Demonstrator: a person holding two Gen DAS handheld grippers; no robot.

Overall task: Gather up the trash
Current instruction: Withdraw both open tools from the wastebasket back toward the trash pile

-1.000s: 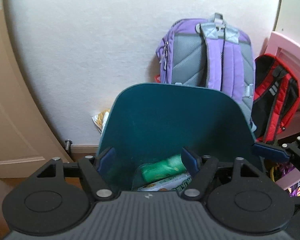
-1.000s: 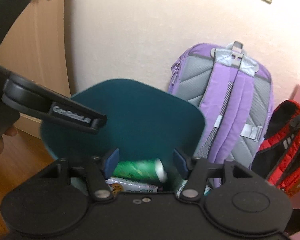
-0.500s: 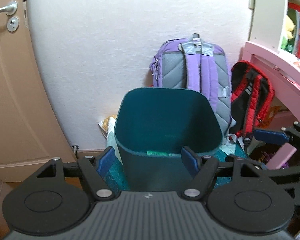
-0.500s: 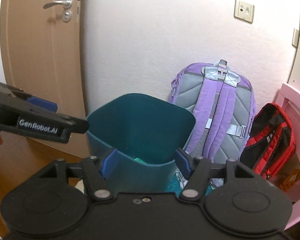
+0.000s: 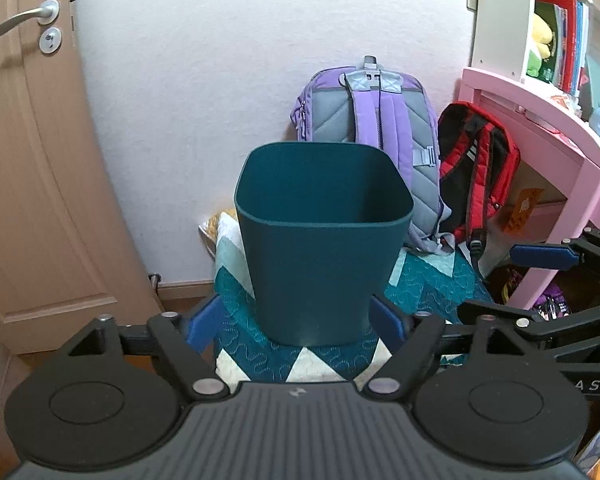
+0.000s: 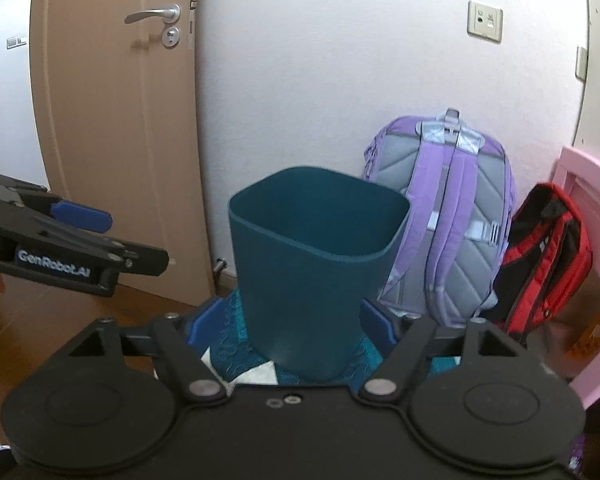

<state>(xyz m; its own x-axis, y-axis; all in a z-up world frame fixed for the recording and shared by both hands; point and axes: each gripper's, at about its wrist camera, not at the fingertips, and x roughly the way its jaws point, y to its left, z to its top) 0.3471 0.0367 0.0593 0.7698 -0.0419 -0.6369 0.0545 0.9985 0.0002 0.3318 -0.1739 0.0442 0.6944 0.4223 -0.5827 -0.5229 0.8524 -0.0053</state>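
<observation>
Left wrist view: your left hand-held gripper (image 5: 296, 322) is spread wide and holds nothing. The bin (image 5: 324, 240) stands upright on the quilt (image 5: 424, 284), in front of the purple backpack (image 5: 370, 108). From this low angle you cannot see inside the bin, so any trash in it is hidden.

Right wrist view: your right hand-held gripper (image 6: 288, 324) is also wide and empty, short of the bin (image 6: 312, 256). No loose trash shows, so this looks like a pause between pickups. Next, find another piece and close on it.
</observation>
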